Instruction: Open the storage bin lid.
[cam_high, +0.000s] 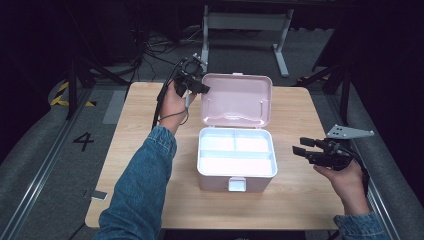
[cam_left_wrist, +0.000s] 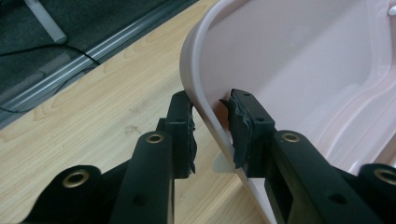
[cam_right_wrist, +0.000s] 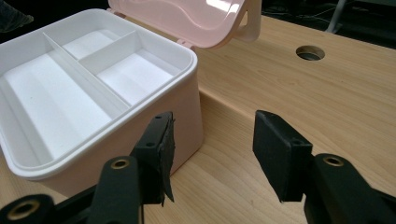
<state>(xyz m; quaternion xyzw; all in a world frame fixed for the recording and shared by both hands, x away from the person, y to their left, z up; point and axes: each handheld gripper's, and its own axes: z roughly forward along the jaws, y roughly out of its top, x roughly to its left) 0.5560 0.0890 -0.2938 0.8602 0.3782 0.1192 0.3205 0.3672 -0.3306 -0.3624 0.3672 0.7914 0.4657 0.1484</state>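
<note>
At left, the left gripper (cam_high: 196, 86) straddled the raised pink lid (cam_high: 237, 99) at its edge, jaws narrowly parted around the rim. The open box (cam_high: 236, 159) sat mid-table (cam_high: 140, 150). At right, the right gripper (cam_high: 304, 149) hovered, jaws wide and empty.

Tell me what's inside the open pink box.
The box holds a white tray with three compartments, all empty. Whatever lies beneath the tray is hidden. The lid stands open, its edge between the left gripper's jaws.
</note>
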